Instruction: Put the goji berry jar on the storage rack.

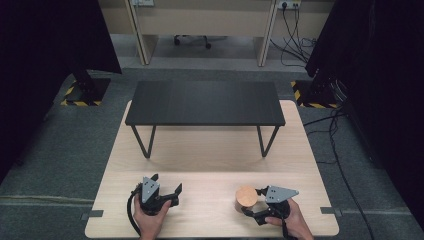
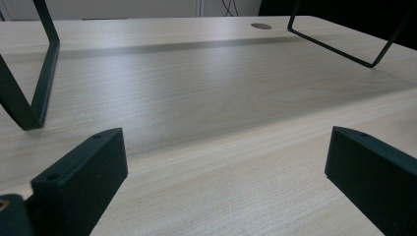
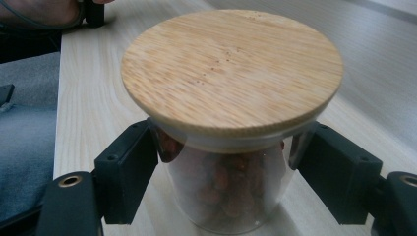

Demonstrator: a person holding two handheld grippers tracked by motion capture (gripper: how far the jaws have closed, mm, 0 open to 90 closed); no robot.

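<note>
A glass jar (image 1: 245,197) with a round wooden lid (image 3: 231,69) stands near the front right of the light wooden table (image 1: 210,150). Reddish-brown pieces fill the jar. My right gripper (image 1: 253,202) is shut on it, and in the right gripper view the two black jaws press the glass just under the lid (image 3: 228,147). At the front left, my left gripper (image 1: 167,181) rests in a hand. It is open, and bare tabletop lies between its jaws (image 2: 226,142).
A low black shelf (image 1: 205,102) on thin metal legs (image 2: 29,98) spans the far half of the table. The table's front edge runs just behind both hands. Cables (image 1: 330,135) trail over the grey floor at the right.
</note>
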